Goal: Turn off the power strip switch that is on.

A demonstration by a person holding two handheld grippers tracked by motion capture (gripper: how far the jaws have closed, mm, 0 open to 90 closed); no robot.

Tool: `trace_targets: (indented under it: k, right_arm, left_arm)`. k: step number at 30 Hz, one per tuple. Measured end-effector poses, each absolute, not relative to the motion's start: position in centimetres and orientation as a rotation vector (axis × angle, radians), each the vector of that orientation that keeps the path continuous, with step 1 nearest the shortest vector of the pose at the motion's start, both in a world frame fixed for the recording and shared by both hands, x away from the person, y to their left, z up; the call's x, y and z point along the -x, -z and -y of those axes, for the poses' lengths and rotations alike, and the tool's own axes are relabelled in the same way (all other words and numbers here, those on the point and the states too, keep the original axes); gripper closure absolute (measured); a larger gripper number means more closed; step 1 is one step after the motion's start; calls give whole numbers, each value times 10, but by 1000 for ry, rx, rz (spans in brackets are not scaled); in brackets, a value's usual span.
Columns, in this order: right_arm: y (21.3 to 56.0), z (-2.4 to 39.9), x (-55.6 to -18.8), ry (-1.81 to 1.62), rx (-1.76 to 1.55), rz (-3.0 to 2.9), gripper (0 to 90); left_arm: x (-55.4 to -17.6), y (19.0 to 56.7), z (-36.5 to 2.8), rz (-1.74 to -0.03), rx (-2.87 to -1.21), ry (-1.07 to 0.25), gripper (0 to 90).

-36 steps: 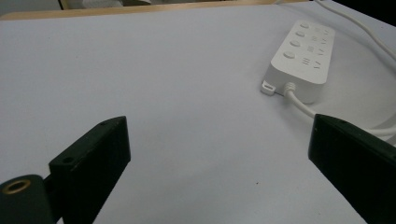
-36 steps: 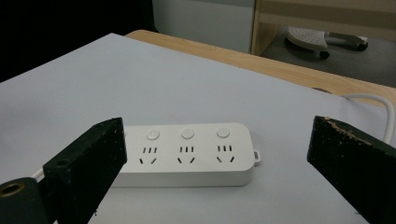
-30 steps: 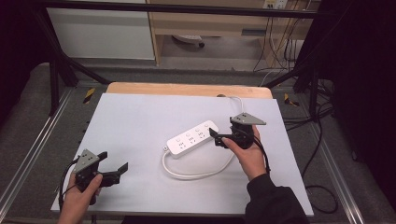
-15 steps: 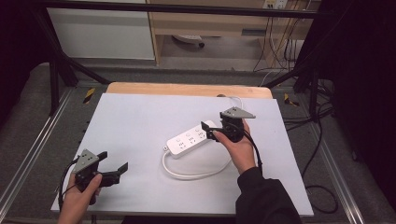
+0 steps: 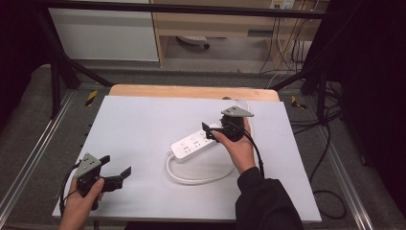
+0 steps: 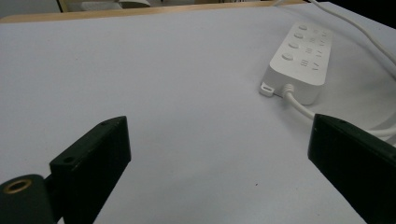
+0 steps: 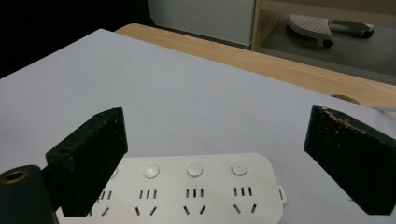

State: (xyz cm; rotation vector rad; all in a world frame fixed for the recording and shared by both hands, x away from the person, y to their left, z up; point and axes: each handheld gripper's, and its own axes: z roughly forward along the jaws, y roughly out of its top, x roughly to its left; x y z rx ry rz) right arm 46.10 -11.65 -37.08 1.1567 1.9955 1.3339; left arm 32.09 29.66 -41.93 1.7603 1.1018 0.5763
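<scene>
1. The white power strip (image 5: 195, 144) lies on the worktop (image 5: 143, 120) a little right of centre, angled so one end points toward the far right corner.
2. Its white cable (image 5: 191, 177) leaves the nearer end and loops in a curve toward the near edge, then swings back up on the right.
3. Right hand-held gripper (image 5: 210, 132) sits over the far end of the strip, held in the person's right hand (image 5: 237, 146), dark sleeve trailing to the near edge.
4. Its jaws are spread wide; in the right gripper view they stand well apart with the strip's row of round buttons (image 7: 194, 170) and sockets between and below them, nothing pinched.
5. Left hand-held gripper (image 5: 122, 175) is down at the near left corner, in the left hand (image 5: 81, 206), well apart from the strip.
6. Its jaws are also spread wide, with bare worktop between them in the left gripper view.
7. From that view the strip's cable end (image 6: 299, 70) sits off to the upper right, clear of both jaws.
</scene>
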Motion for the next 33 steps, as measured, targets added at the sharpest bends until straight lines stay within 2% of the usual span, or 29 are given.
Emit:
trace_targets:
  k: [7, 13, 22, 33]
  right_arm:
    - [375, 108, -465, -1338, -1151, -2014, 96]
    - [379, 102, -468, -1350, -1148, -2032, 210]
    - [382, 97, -470, -1368, -1144, -2064, 319]
    - [386, 89, -468, -1380, -1087, -2065, 532]
  left_arm:
    - [-321, 419, -297, -1103, -1760, -578, 56]
    - [-321, 419, -297, -1103, -1759, -574, 56]
    - [-321, 419, -297, -1102, -1761, -578, 56]
    - [-321, 419, -297, -1101, -1762, -575, 56]
